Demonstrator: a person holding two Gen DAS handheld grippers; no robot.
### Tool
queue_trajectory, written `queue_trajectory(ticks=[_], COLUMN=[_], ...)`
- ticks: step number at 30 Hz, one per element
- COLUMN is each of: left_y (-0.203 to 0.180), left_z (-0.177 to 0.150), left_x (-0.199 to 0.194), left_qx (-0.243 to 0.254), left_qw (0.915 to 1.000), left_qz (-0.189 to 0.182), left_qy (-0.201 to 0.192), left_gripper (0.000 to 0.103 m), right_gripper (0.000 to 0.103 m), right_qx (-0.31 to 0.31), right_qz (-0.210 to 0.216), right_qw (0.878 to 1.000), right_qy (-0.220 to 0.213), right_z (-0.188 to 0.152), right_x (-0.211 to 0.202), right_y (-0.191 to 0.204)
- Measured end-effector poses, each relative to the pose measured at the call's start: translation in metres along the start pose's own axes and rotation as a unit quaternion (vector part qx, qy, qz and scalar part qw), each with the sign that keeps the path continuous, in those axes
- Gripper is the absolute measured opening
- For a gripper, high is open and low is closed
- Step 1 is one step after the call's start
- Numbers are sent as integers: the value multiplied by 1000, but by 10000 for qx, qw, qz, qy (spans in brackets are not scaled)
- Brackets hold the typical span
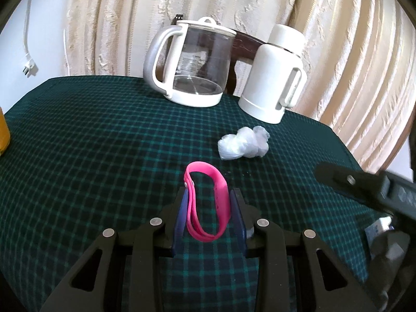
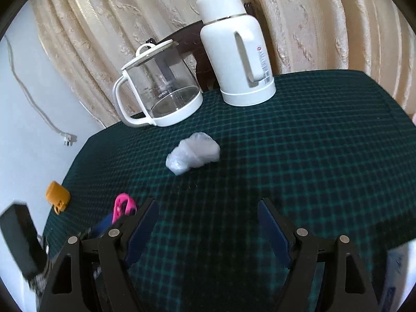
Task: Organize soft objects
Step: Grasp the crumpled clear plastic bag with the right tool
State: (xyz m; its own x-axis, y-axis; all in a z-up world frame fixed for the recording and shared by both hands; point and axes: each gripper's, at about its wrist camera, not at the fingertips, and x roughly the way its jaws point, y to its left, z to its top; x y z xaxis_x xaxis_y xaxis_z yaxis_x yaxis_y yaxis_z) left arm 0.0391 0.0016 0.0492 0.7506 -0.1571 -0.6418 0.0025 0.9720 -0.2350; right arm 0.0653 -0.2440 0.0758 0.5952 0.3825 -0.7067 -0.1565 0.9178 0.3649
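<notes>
Containers: glass carafe (image 1: 193,62) with white handle, base and lid, standing upright at the far edge of the green checked tablecloth (image 1: 91,135); nothing visible inside through the clear wall. White thermos jug (image 1: 275,78) upright just right of the carafe, cap on, contents hidden by the opaque body. Dark chair back partly visible behind both, in front of cream curtains (image 1: 117,23).

Task items: pink silicone wristband (image 1: 206,205), fastened into a closed loop, standing on edge and squeezed into a narrow oval, with a stud on its left strand and small holes along the right strand. Located at the near centre of the cloth, between the blue pads of the left gripper (image 1: 209,195). Jaws of the left gripper closed onto the band, a pad pressing each side. Crumpled clear plastic bag (image 1: 243,144) lying loose on the cloth, farther out and to the right of the band, nearer than the thermos jug, touching neither gripper.

Right gripper (image 2: 208,212) hovering above bare cloth on the near side of the bag, jaws spread wide, nothing between the pads. In the right wrist view, wristband (image 2: 122,206) at the far left, with an orange object (image 2: 57,195) beyond it at the table's left edge. White power plug (image 1: 29,65) hanging on its cord against the left wall.
</notes>
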Motion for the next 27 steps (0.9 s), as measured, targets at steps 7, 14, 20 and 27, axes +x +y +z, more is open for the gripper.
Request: queue_trajectory(ticks=[7,14,20,27], left_y=[5,11,12,17], left_z=[0,3,4,5], left_x=[0,0,-1,-2], left_qx=[-142,-293,-346,-497], left_qw=[9999,9996,9994,9987], left_qz=[11,-12,-75,-92], left_qy=[-2,-2,8,-5], left_gripper=[34,34,34,34], right_gripper=[82,82,82,83], right_qx=[165,306,478,305], right_qz=[266,299,297,179], right_qw=[9990,9978,9962,9978], right_qy=[324,507,666,559], right_z=[16,28,36,43], right_x=[48,93,120,131], right_y=[6,8,8,18])
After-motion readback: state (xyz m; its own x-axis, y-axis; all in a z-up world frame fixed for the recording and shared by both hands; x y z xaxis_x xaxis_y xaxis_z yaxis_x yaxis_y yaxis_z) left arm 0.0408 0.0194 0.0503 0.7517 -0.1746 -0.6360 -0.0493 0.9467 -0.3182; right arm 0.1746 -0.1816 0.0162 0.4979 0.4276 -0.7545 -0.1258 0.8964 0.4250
